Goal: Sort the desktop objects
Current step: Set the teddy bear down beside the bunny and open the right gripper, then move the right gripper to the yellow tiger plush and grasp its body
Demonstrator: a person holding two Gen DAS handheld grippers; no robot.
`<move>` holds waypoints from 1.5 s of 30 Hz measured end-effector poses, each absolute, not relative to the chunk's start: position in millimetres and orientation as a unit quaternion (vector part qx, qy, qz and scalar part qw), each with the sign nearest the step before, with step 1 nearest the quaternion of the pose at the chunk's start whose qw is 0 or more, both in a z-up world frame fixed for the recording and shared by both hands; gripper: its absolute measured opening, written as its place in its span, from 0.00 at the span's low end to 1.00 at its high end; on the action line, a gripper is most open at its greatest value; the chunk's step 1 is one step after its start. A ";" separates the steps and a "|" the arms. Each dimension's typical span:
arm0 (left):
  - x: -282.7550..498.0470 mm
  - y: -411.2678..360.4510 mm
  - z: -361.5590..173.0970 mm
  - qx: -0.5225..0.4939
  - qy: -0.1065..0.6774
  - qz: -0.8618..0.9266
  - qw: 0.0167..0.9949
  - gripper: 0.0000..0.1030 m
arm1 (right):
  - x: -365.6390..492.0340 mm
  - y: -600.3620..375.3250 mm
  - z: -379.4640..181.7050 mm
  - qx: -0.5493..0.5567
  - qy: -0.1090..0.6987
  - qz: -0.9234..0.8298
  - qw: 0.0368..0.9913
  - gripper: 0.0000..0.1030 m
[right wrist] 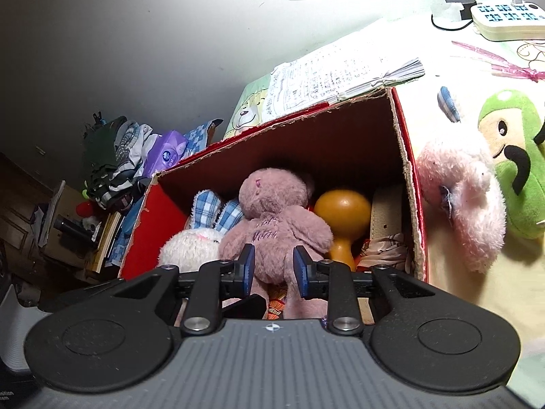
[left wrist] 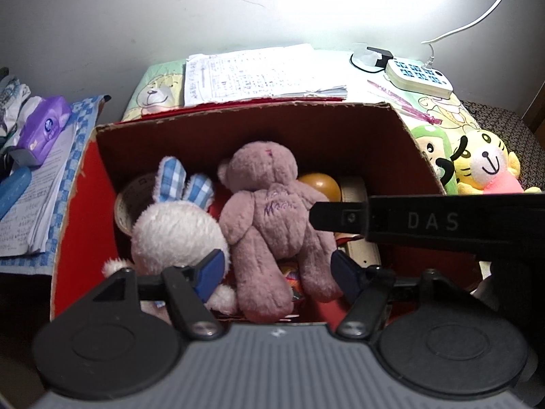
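A red cardboard box (left wrist: pixel 238 110) (right wrist: pixel 402 156) stands open on the desk. Inside it lie a mauve teddy bear (left wrist: pixel 272 211) (right wrist: pixel 276 218), a white bunny (left wrist: pixel 177 228) (right wrist: pixel 190 245) with blue checked ears, an orange rattle (right wrist: pixel 342 218) and a pale belt (left wrist: pixel 361 248). My left gripper (left wrist: pixel 277 266) is open above the box's near side, with the bear's legs between its wide-spread fingers. My right gripper (right wrist: pixel 272 266) is open more narrowly, its blue pads flanking the bear's lower body. I cannot tell whether they touch the fur. Its black finger (left wrist: pixel 340 218) reaches in from the right.
A pink plush (right wrist: pixel 460 201), a green plush (right wrist: pixel 511 170) and a yellow tiger plush (left wrist: pixel 487 163) lie right of the box. Behind it are a stack of papers (left wrist: pixel 259 75) and a white power strip (left wrist: pixel 419 75). To the left sits a purple tissue pack (left wrist: pixel 44 126) on books.
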State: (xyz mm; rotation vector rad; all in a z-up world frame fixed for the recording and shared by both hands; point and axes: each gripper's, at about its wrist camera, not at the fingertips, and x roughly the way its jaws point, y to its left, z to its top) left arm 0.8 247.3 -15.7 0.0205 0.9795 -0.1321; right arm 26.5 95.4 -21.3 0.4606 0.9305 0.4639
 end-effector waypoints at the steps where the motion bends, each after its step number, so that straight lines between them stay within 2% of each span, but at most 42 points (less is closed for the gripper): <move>1: -0.7 246.1 -15.2 0.012 0.471 -0.057 0.880 0.69 | 23.1 94.7 -19.8 0.216 0.436 0.219 0.846 0.28; 6: -9.5 238.1 -9.7 0.025 0.467 -0.023 0.883 0.71 | 13.1 87.0 -14.2 0.219 0.421 0.223 0.852 0.28; 8: -13.3 233.7 -6.0 0.029 0.463 -0.012 0.886 0.76 | 9.2 82.7 -12.3 0.224 0.414 0.224 0.853 0.28; 10: -16.8 230.0 -2.1 0.032 0.456 0.002 0.889 0.85 | 6.1 77.5 -10.4 0.228 0.408 0.225 0.855 0.28; 20: -22.5 185.5 16.5 0.055 0.436 0.016 0.898 0.86 | -11.9 29.8 5.5 0.242 0.379 0.217 0.867 0.29; 26: -21.9 143.3 32.5 0.065 0.414 -0.019 0.908 0.85 | -21.7 -17.5 14.0 0.254 0.350 0.200 0.879 0.32; 30: -19.3 111.1 37.1 0.071 0.405 -0.051 0.910 0.79 | -27.1 -55.2 14.7 0.272 0.336 0.177 0.884 0.34; 34: -15.1 78.6 33.5 0.070 0.412 -0.086 0.905 0.70 | -32.1 -93.9 11.5 0.287 0.326 0.151 0.888 0.34; 40: -5.4 30.9 14.1 0.031 0.426 -0.164 0.889 0.68 | -34.1 -150.3 -4.9 0.293 0.334 0.085 0.892 0.35; 45: 15.1 4.5 -15.6 -0.037 0.457 -0.212 0.863 0.68 | -30.1 -189.1 -18.8 0.297 0.331 0.038 0.895 0.50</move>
